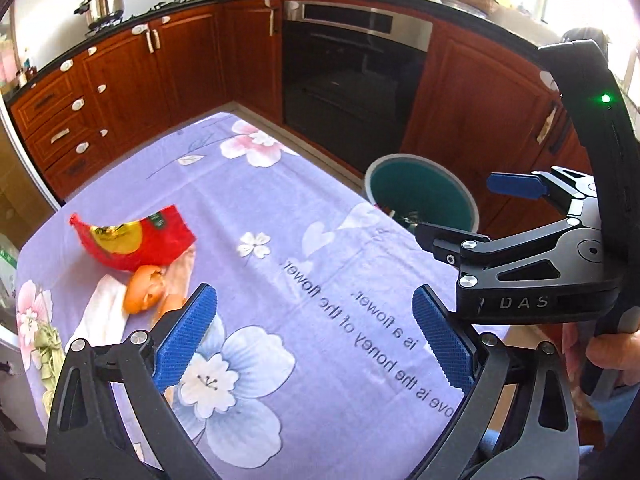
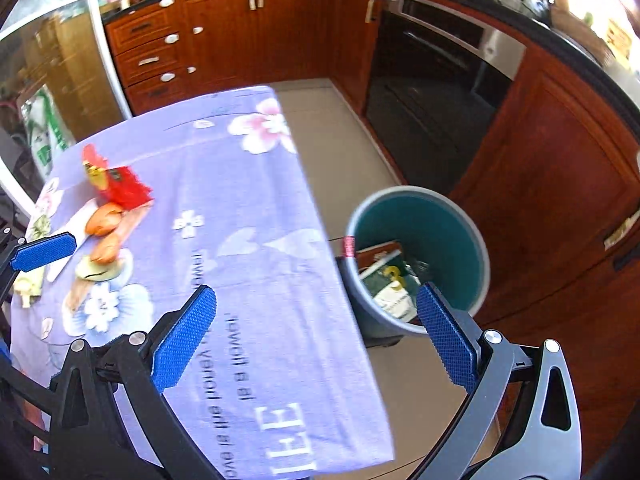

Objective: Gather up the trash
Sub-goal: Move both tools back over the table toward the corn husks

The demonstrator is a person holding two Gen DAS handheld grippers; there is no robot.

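Note:
A red snack wrapper [image 1: 134,242] lies at the table's far left, with orange peel pieces [image 1: 146,290] and a white tissue [image 1: 102,312] just in front of it. They also show in the right wrist view: wrapper [image 2: 116,182], peel [image 2: 103,219]. My left gripper [image 1: 314,340] is open and empty above the table, right of the peel. My right gripper [image 2: 316,328] is open and empty over the table's right edge, near the green bin [image 2: 460,232]; it also shows in the left wrist view [image 1: 466,210]. The bin [image 1: 432,192] holds packaging.
The table carries a purple flowered cloth [image 1: 312,248]. The bin stands on the floor by the table's right side. Wooden kitchen cabinets [image 1: 180,68] and a black oven [image 1: 352,80] line the far wall. More scraps [image 2: 98,270] lie at the table's left front.

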